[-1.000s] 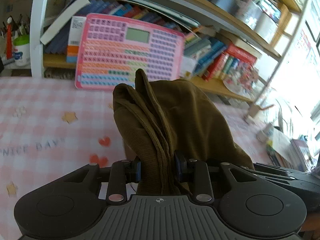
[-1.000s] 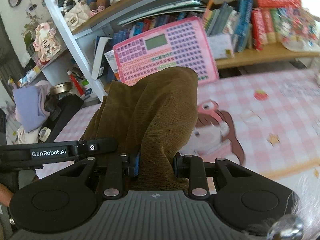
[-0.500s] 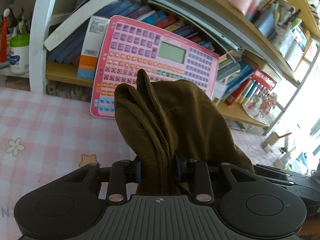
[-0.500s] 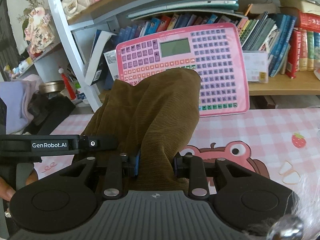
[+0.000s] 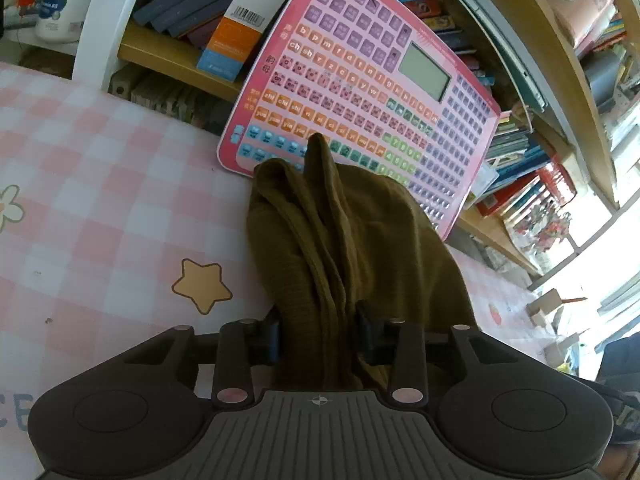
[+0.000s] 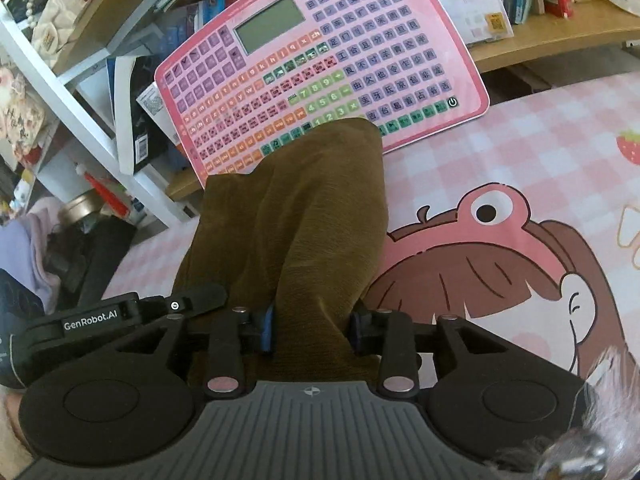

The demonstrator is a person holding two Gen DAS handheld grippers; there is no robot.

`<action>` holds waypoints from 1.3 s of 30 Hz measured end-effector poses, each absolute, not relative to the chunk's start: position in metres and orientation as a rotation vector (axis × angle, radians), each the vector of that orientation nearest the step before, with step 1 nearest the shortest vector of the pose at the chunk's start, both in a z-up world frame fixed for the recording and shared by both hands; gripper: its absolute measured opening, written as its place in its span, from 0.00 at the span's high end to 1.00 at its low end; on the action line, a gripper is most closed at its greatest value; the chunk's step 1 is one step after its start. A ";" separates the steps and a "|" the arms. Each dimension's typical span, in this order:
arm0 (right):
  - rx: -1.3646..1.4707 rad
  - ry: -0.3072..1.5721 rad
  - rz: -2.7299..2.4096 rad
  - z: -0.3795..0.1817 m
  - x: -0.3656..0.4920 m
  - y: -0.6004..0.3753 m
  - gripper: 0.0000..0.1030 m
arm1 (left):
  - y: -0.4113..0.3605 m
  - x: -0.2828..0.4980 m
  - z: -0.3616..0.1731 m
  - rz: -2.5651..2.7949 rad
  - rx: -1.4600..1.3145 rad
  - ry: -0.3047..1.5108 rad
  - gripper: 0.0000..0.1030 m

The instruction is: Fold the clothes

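So, pink learning keyboard tablet with grey screen (image 5: 360, 92) leans on wooden bookshelf (image 5: 168, 50) at far edge, right behind cloth. Pink checked tablecloth (image 5: 100, 200) below, cartoon girl print (image 6: 500, 280) on right. "GenRobot.AI" readable on left gripper (image 5: 318, 334). Both it and right gripper (image 6: 310, 330) pinch olive-brown ribbed garment (image 6: 296, 216), bunched upward, held above table.

Olive-brown ribbed garment (image 5: 352, 248) clamped in black left gripper (image 5: 318, 344); same brown cloth (image 6: 304, 216) clamped in black right gripper (image 6: 310, 332), blue pad seen on one finger (image 6: 267, 330). Pink-and-white checked tablecloth (image 5: 100, 200) below, tan star print (image 5: 202, 286) left of left gripper. Pink keyboard toy (image 5: 360, 92) ahead: purple, orange, green, blue keys, grey screen. Pink-hooded cartoon girl (image 6: 500, 272), brown hair, printed right of right gripper.
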State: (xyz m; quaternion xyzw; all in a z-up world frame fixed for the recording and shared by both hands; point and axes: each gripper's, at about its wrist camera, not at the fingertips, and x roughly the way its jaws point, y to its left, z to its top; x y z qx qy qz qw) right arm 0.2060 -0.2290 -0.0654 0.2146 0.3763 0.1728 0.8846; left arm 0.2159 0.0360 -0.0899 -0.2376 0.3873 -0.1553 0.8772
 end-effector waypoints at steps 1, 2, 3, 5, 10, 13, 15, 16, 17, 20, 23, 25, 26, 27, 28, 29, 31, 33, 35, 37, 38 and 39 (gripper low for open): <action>0.434 0.783 0.356 -0.063 0.205 -0.228 0.65 | 0.035 0.215 -0.087 -0.315 -0.485 0.808 0.60; 0.422 0.784 0.352 -0.060 0.205 -0.227 0.64 | 0.034 0.214 -0.085 -0.305 -0.474 0.807 0.59; 0.415 0.783 0.345 -0.057 0.203 -0.227 0.63 | 0.032 0.211 -0.081 -0.293 -0.459 0.799 0.58; 0.402 0.780 0.330 -0.052 0.198 -0.228 0.58 | 0.031 0.205 -0.072 -0.271 -0.430 0.785 0.47; 0.359 0.732 0.271 -0.032 0.179 -0.233 0.51 | 0.026 0.176 -0.050 -0.209 -0.329 0.731 0.31; 0.301 0.686 0.219 -0.020 0.161 -0.233 0.42 | 0.018 0.159 -0.042 -0.169 -0.266 0.702 0.22; 0.255 0.661 0.189 -0.016 0.148 -0.230 0.38 | 0.013 0.147 -0.037 -0.144 -0.225 0.683 0.16; 0.232 0.648 0.174 -0.015 0.141 -0.229 0.35 | 0.010 0.141 -0.035 -0.131 -0.205 0.674 0.13; 0.209 0.636 0.159 -0.013 0.135 -0.228 0.31 | 0.007 0.135 -0.032 -0.119 -0.185 0.664 0.12; 0.116 0.606 0.115 -0.013 0.116 -0.220 0.20 | -0.004 0.120 -0.028 -0.101 -0.135 0.646 0.09; 0.046 0.590 0.100 -0.014 0.098 -0.213 0.15 | -0.012 0.108 -0.027 -0.084 -0.113 0.648 0.06; 0.025 0.587 0.097 -0.015 0.088 -0.211 0.14 | -0.016 0.101 -0.027 -0.075 -0.105 0.650 0.06; 0.019 0.587 0.096 -0.016 0.082 -0.211 0.14 | -0.018 0.097 -0.027 -0.071 -0.103 0.651 0.06; 0.013 0.587 0.096 -0.016 0.077 -0.210 0.14 | -0.019 0.094 -0.028 -0.071 -0.103 0.655 0.06; 0.013 0.591 0.096 -0.017 0.073 -0.211 0.14 | -0.020 0.091 -0.028 -0.071 -0.103 0.658 0.06; 0.015 0.597 0.096 -0.018 0.070 -0.211 0.14 | -0.021 0.088 -0.029 -0.072 -0.102 0.661 0.05; 0.023 0.605 0.098 -0.019 0.066 -0.212 0.14 | -0.023 0.083 -0.029 -0.075 -0.096 0.664 0.05; 0.025 0.608 0.097 -0.018 0.063 -0.213 0.14 | -0.025 0.078 -0.030 -0.072 -0.086 0.663 0.05; 0.025 0.612 0.098 -0.018 0.062 -0.214 0.14 | -0.027 0.075 -0.029 -0.065 -0.080 0.667 0.05; 0.025 0.612 0.097 -0.017 0.061 -0.213 0.14 | -0.027 0.074 -0.029 -0.059 -0.076 0.671 0.05; 0.025 0.612 0.099 -0.017 0.060 -0.213 0.14 | -0.028 0.073 -0.028 -0.054 -0.075 0.670 0.05; 0.024 0.612 0.101 -0.017 0.060 -0.213 0.14 | -0.028 0.073 -0.027 -0.050 -0.073 0.668 0.05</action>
